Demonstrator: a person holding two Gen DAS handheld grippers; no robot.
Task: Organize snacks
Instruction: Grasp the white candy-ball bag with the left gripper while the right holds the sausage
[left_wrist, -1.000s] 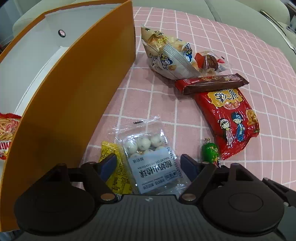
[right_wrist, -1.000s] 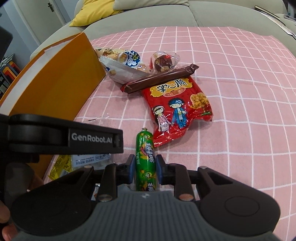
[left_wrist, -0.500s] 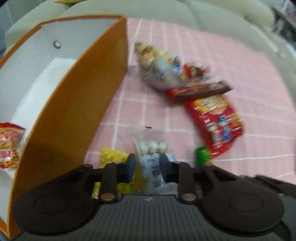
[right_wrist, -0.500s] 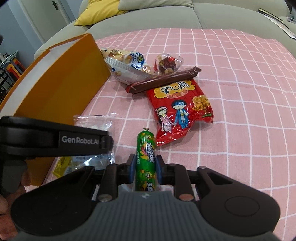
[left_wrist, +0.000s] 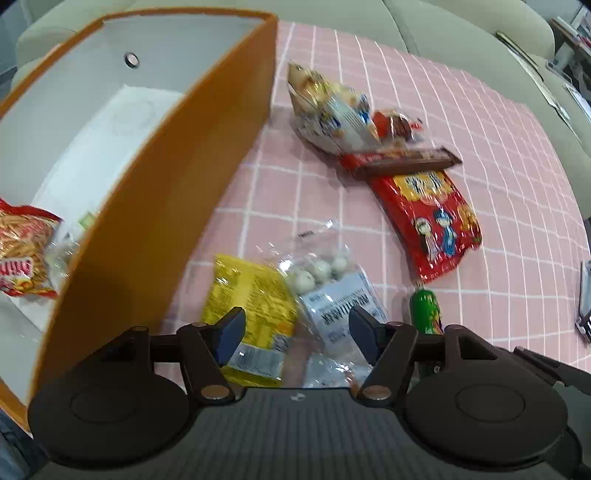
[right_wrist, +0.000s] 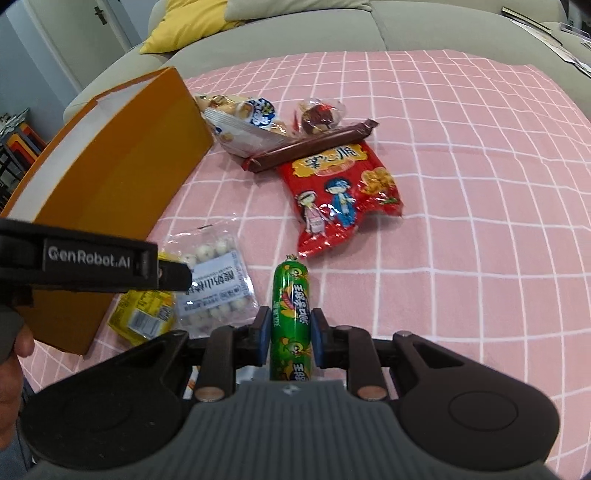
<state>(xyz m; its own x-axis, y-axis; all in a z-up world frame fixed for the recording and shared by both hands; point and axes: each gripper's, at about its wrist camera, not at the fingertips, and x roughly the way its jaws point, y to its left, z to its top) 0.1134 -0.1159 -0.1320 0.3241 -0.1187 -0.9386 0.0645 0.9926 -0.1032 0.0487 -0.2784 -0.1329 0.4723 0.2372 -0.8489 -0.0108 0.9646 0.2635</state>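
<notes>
The right gripper has its jaws clamped on a green sausage stick, which points away across the pink checked cloth. The left gripper hangs with jaws spread wide above a clear bag of white balls and a yellow packet (the two overlap), just beside the orange box. A red snack bag, chocolate bar and bread bag lie farther off.
</notes>
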